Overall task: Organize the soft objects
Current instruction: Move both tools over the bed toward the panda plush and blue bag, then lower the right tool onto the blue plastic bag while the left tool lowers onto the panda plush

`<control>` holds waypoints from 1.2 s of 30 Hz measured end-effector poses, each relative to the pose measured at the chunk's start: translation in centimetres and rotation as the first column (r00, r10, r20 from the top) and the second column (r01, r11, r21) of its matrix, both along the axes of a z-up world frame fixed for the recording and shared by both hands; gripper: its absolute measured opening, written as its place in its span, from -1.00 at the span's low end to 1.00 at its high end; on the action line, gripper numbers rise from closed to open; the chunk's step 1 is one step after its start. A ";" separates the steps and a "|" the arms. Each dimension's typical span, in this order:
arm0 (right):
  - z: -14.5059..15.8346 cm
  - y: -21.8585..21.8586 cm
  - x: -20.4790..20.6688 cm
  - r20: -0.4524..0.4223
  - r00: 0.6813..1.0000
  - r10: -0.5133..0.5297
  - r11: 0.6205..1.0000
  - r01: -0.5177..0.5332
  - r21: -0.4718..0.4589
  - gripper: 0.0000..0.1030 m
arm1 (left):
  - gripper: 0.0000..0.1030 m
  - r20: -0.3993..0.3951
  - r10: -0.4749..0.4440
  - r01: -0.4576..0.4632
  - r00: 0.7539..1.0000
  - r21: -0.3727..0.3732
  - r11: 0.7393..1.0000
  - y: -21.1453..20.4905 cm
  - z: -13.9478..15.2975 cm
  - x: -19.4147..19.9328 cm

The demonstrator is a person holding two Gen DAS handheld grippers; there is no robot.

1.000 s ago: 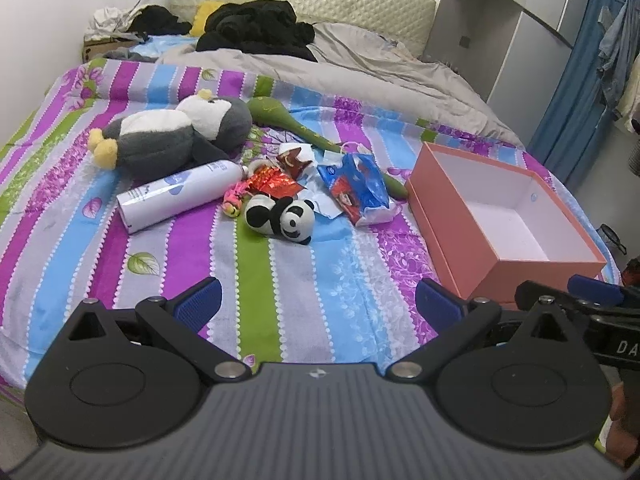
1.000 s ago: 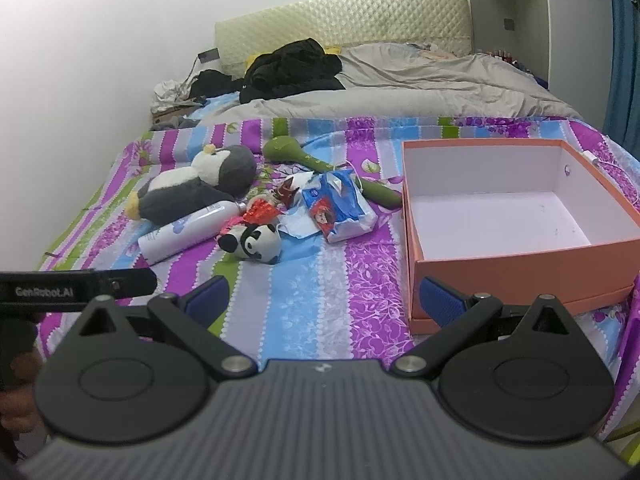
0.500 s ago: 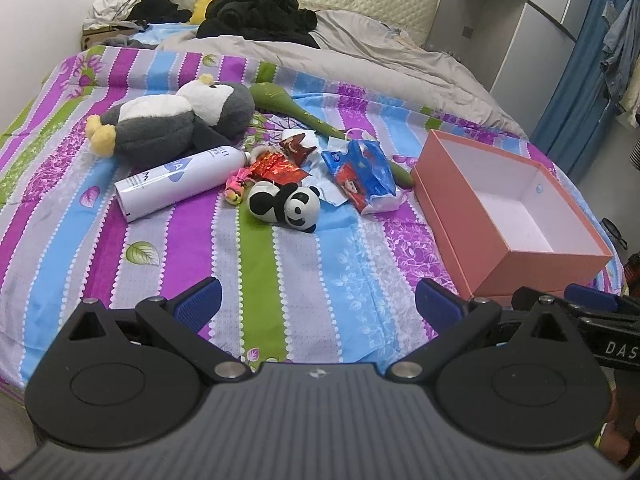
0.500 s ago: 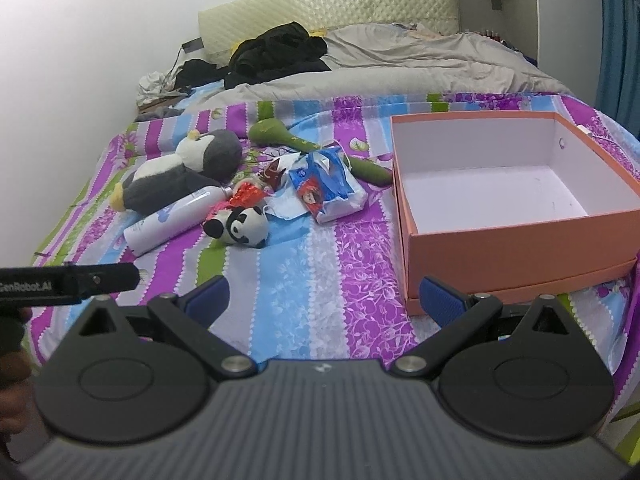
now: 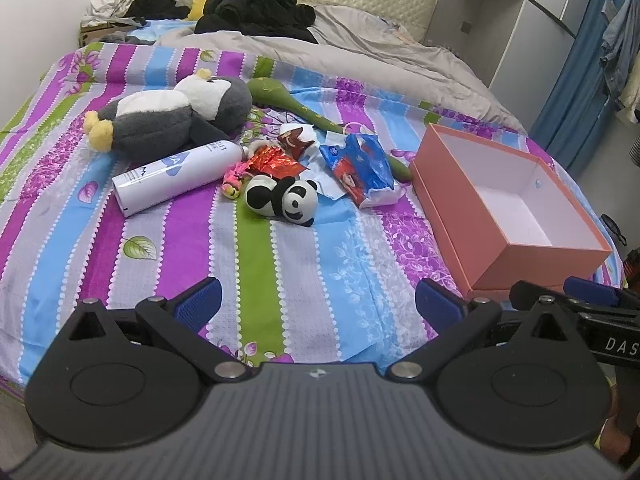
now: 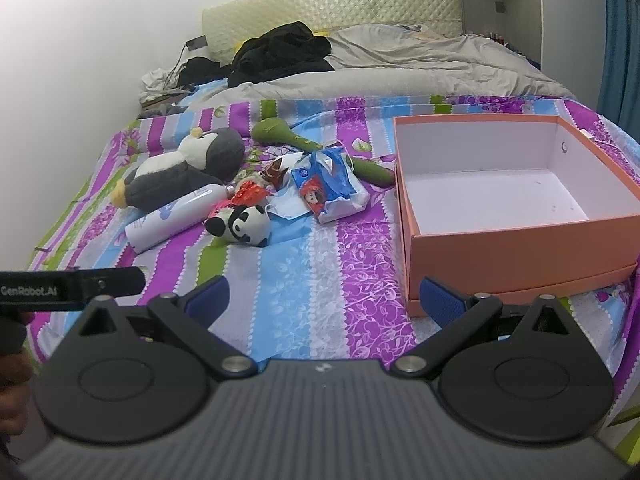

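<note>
A small panda plush (image 5: 284, 200) (image 6: 240, 224) lies on the striped bedspread (image 5: 260, 264) in a clutter pile. A grey penguin plush (image 5: 168, 116) (image 6: 180, 172) lies behind it. A long green plush (image 5: 288, 100) (image 6: 280, 136) runs toward an open, empty orange box (image 5: 540, 264) (image 6: 520, 252) on the right. My left gripper (image 5: 318, 306) is open and empty over the near bed edge, well short of the panda. My right gripper (image 6: 324, 300) is open and empty, just left of the box's near corner.
A white spray bottle (image 5: 176, 176) (image 6: 172, 216), red foil wrappers (image 5: 272, 160), a blue tissue pack (image 5: 364, 168) (image 6: 332, 184) and a pink toy (image 5: 232, 184) lie in the pile. A grey duvet (image 5: 360, 48) and black clothes (image 5: 256, 12) cover the far bed.
Both grippers have moved forward over the bed, toward the pile and the box. Both stay open and empty. Nothing on the bed has moved.
</note>
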State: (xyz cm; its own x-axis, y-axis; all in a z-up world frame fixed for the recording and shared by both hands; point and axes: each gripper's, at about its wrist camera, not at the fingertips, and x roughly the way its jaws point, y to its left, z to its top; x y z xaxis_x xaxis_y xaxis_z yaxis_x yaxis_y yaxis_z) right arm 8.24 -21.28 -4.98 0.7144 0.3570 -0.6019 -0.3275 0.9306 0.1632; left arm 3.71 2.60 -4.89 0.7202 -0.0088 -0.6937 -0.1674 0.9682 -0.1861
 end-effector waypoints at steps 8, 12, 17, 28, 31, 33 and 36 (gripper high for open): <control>-0.2 -0.1 0.2 -0.013 1.000 0.004 1.000 -0.003 0.006 1.00 | 1.00 0.000 -0.002 0.002 1.000 0.001 1.000 -0.2 -0.1 0.1; -0.2 -0.1 0.3 -0.004 1.000 0.002 1.000 -0.002 0.003 1.00 | 1.00 -0.006 -0.009 0.009 1.000 -0.001 1.000 -0.3 -0.2 0.2; -0.7 -0.2 0.8 -0.024 1.000 -0.009 1.000 0.009 -0.002 1.00 | 1.00 -0.038 -0.004 0.005 0.999 0.031 1.000 -0.4 -0.7 1.0; -1.6 0.9 2.4 -0.036 0.999 0.021 1.000 -0.021 -0.014 1.00 | 1.00 -0.078 0.066 -0.068 0.995 -0.017 0.998 1.4 -2.4 3.9; -2.0 1.8 3.2 -0.048 0.998 0.042 0.999 -0.043 -0.023 1.00 | 1.00 -0.089 0.080 -0.083 0.993 -0.031 0.996 2.1 -3.2 5.1; -2.3 2.3 3.7 -0.055 0.997 0.053 0.998 -0.054 -0.014 1.00 | 1.00 -0.113 0.090 -0.093 0.989 -0.023 0.995 2.5 -3.8 6.0; -2.8 2.9 4.6 -0.076 0.995 0.064 0.998 -0.065 0.001 1.00 | 1.00 -0.123 0.099 -0.103 0.987 -0.027 0.994 3.2 -4.6 7.1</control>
